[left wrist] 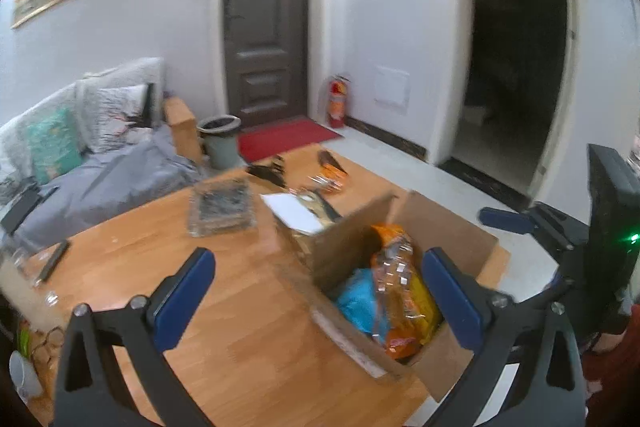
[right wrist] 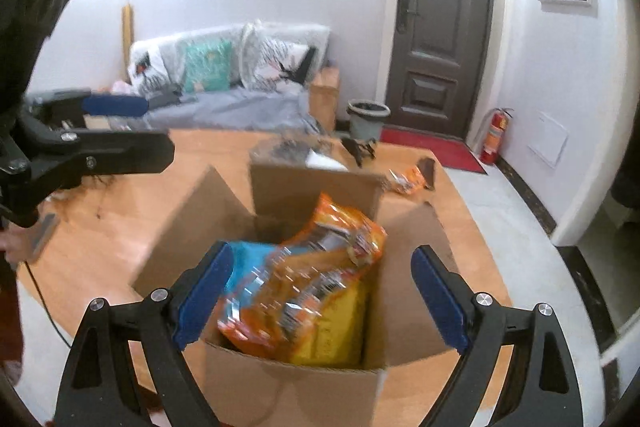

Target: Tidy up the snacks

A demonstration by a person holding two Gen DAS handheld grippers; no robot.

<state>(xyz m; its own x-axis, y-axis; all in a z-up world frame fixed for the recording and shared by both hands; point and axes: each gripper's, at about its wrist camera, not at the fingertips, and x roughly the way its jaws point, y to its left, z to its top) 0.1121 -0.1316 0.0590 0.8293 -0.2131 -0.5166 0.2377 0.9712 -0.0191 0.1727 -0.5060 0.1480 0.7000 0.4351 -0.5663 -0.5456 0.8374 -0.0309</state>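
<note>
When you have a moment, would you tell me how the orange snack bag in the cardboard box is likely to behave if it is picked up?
The orange snack bag looks crinkled and glossy, so it would probably flex and perhaps slip between pads. It seems puffy, so likely light for its size. It leans loosely in the cardboard box, so it may flop over.

My box [right wrist: 296, 383] stands on the table [right wrist: 100, 227], snack bags [right wrist: 320, 267] in it. Behind it lie more snacks [right wrist: 408, 179]. The sofa [right wrist: 224, 107] stands beyond the table.
</note>
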